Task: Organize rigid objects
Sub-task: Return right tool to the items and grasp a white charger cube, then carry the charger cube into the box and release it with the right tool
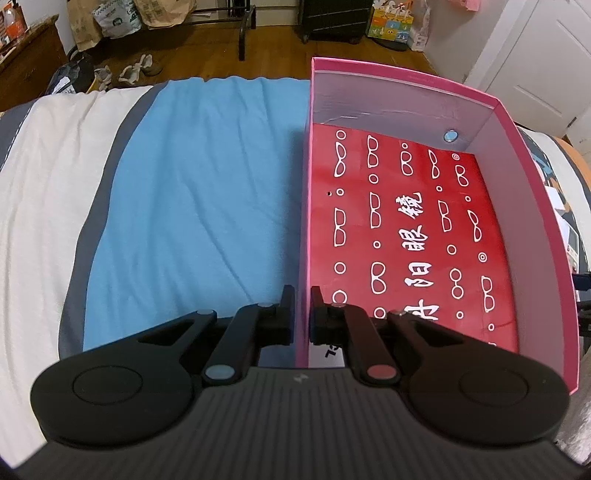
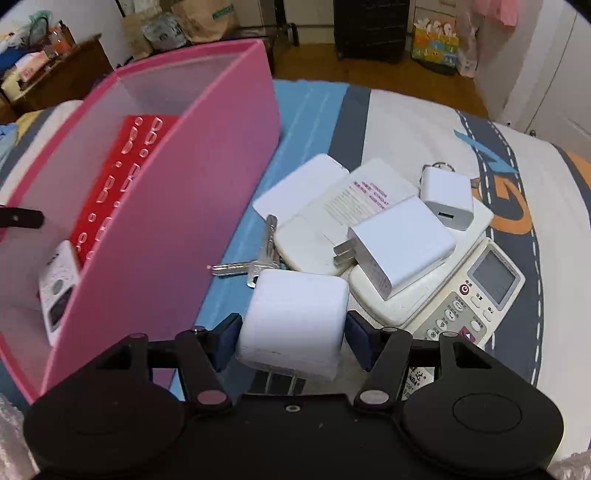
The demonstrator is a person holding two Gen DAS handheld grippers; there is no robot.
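Observation:
A pink box (image 1: 535,229) with white inner walls stands on the bed, a red printed sheet (image 1: 406,221) on its floor. My left gripper (image 1: 303,306) is shut on the box's left wall. In the right wrist view the box (image 2: 192,192) is at left, with a small white remote (image 2: 57,291) inside. My right gripper (image 2: 293,332) holds a white square charger (image 2: 295,317) between its blue pads, just right of the box. Beyond it lie a white plug adapter (image 2: 402,247), a small USB charger (image 2: 447,199), keys (image 2: 255,262), and a white remote control (image 2: 469,299).
A blue cloth (image 1: 192,206) covers the bed left of the box. White flat boxes (image 2: 332,206) lie under the adapters. Beyond the bed's far edge are a wooden floor, bags, shoes and a dark suitcase (image 1: 336,18). A white door (image 1: 546,55) stands at right.

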